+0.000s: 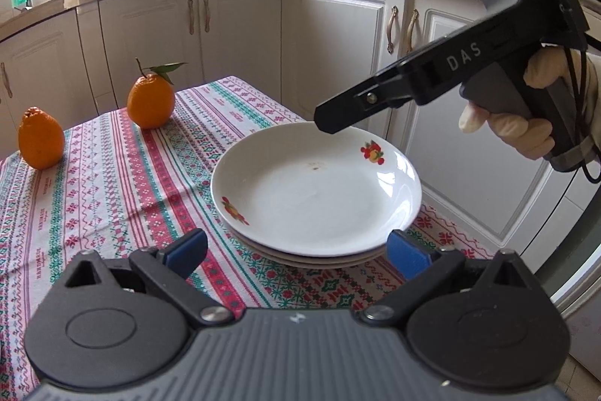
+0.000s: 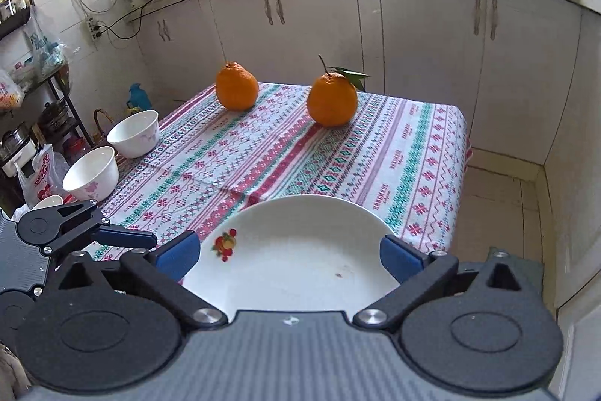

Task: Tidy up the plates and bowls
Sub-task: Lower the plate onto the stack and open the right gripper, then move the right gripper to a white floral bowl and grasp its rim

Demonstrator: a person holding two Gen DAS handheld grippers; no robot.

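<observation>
A stack of white plates (image 1: 315,190) with fruit prints lies on the patterned tablecloth (image 1: 112,183) near the table's right edge. My left gripper (image 1: 296,252) stands open at the stack's near rim, its blue pads on either side and apart from it. My right gripper (image 1: 326,121) hovers above the stack's far right rim, held by a gloved hand (image 1: 526,130). In the right wrist view the top plate (image 2: 300,250) lies below and between the open right gripper's (image 2: 289,258) pads. Two white bowls (image 2: 133,134) (image 2: 90,173) sit at the table's left edge.
Two oranges (image 2: 236,87) (image 2: 332,98) stand at the far side of the table. A third white rim (image 2: 47,202) shows below the bowls. White cabinets (image 1: 240,25) run behind the table, with a loaded counter above. A cluttered shelf (image 2: 33,81) stands to the left.
</observation>
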